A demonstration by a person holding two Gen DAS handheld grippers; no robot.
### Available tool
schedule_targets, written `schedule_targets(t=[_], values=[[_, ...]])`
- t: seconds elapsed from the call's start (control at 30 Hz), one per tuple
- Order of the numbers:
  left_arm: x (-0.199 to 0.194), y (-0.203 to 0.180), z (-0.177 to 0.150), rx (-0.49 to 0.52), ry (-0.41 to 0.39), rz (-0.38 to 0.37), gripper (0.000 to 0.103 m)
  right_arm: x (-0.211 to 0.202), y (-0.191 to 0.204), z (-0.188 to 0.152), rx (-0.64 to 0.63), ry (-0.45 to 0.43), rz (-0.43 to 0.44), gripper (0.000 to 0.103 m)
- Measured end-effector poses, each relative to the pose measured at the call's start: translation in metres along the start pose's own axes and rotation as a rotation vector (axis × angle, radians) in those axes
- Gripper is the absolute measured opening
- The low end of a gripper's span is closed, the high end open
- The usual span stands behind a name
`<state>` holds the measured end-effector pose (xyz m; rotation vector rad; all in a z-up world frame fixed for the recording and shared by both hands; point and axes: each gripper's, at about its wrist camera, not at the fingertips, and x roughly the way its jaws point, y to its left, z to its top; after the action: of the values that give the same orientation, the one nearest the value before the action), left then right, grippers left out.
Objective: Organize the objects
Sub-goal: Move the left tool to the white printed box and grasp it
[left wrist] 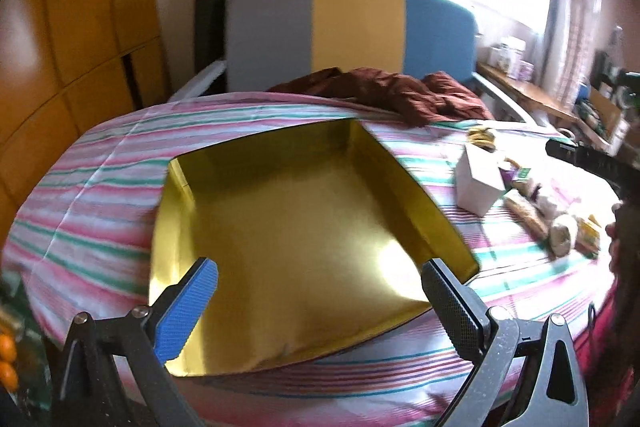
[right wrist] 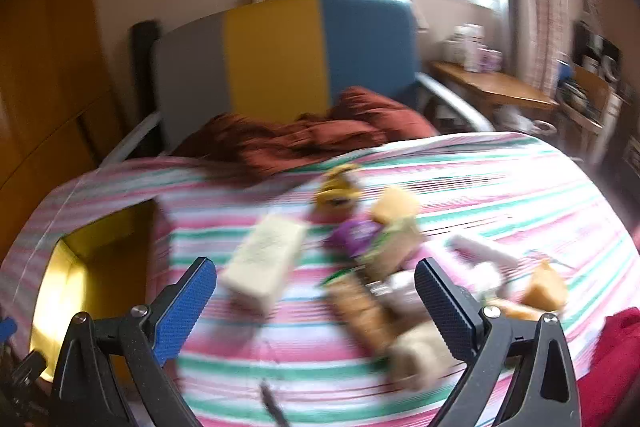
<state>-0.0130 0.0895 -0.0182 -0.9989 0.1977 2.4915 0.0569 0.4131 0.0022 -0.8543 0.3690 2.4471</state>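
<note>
Both tools spread wide, left tool point(left wrist: 320, 303) and right tool point(right wrist: 316, 301), above striped bedsheet point(left wrist: 100, 179) near tricolour headboard point(left wrist: 352, 31).

Your left tool point(left wrist: 320, 303) has black arms with silver screws, one blue ribbed pad and one black. Your right tool point(right wrist: 316, 301) matches it. A red sleeve point(right wrist: 612, 355) shows beside it.

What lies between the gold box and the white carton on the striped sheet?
Only bare striped sheet separates the shiny gold box from the white carton; the left wrist view shows this.
</note>
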Motion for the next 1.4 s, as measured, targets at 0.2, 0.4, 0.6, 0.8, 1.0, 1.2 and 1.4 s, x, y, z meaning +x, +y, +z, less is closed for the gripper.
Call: schedule_targets(t=[0.2,0.4,0.6,0.8,1.0,1.2,1.4], values=[[0.012,-0.027,0.02,0.039,0.019,-0.13,0.103,0.012,-0.074,0.011,0.139,-0.001,-0.08,0.102],[0.029,-0.07,0.042,0.158,0.02,-0.192,0.103,0.027,-0.124,0.002,0.357,0.024,-0.044,0.102],[0.061,-0.119,0.061,0.269,0.025,-0.229,0.103,0.031,-0.15,-0.006,0.506,0.045,0.031,0.102],[0.094,-0.159,0.077,0.331,0.076,-0.226,0.103,0.037,-0.159,-0.011,0.561,0.07,0.071,0.102],[0.133,-0.18,0.089,0.352,0.135,-0.233,0.103,0.042,-0.147,-0.008,0.502,0.095,0.086,0.102],[0.161,-0.196,0.097,0.364,0.162,-0.211,0.103,0.037,-0.157,-0.009,0.553,0.062,0.065,0.102],[0.189,-0.212,0.097,0.413,0.191,-0.188,0.102,0.027,-0.188,-0.02,0.716,0.004,0.017,0.102]])
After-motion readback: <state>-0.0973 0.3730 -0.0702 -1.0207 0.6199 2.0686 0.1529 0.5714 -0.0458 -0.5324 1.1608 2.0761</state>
